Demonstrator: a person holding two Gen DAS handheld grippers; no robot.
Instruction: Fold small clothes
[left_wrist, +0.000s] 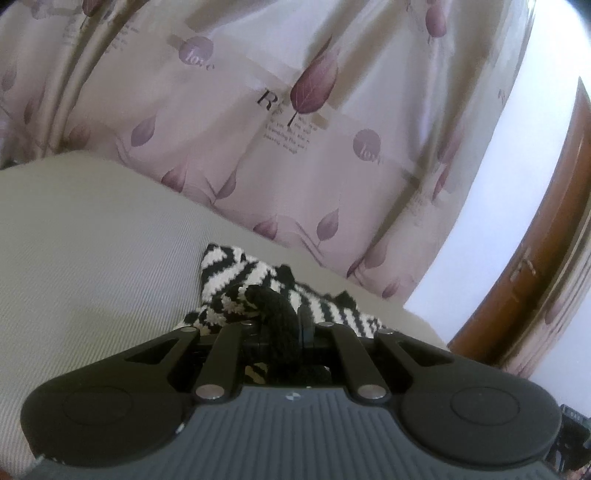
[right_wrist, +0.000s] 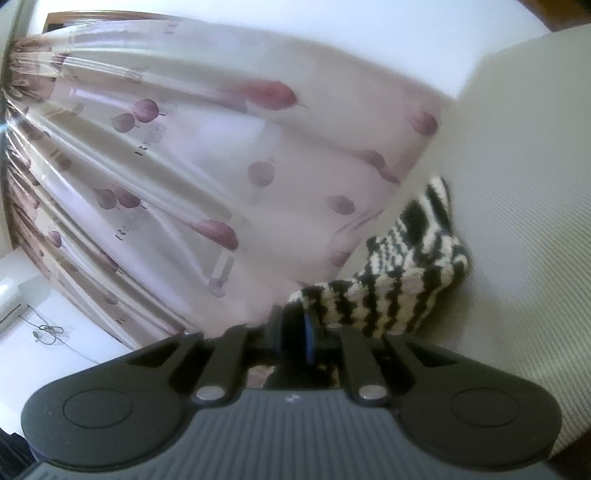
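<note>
left gripper (left_wrist: 295, 321) and right gripper (right_wrist: 295, 325): jaws clenched on striped knit garment (left_wrist: 236, 280), 1 edge each, lifted off bed (left_wrist: 92, 240) for folding.

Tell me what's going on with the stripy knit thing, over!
Left gripper shut on the striped knit garment. Right gripper shut on it too. Garment partly lifted over the beige ribbed surface. Nothing in the way, over.

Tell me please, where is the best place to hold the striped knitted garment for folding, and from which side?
Probably where it is held now: the left gripper and right gripper are each shut on an edge of the striped knitted garment, coming in nearly level from the near side. Two edge grips keep the limp knit spread.
</note>
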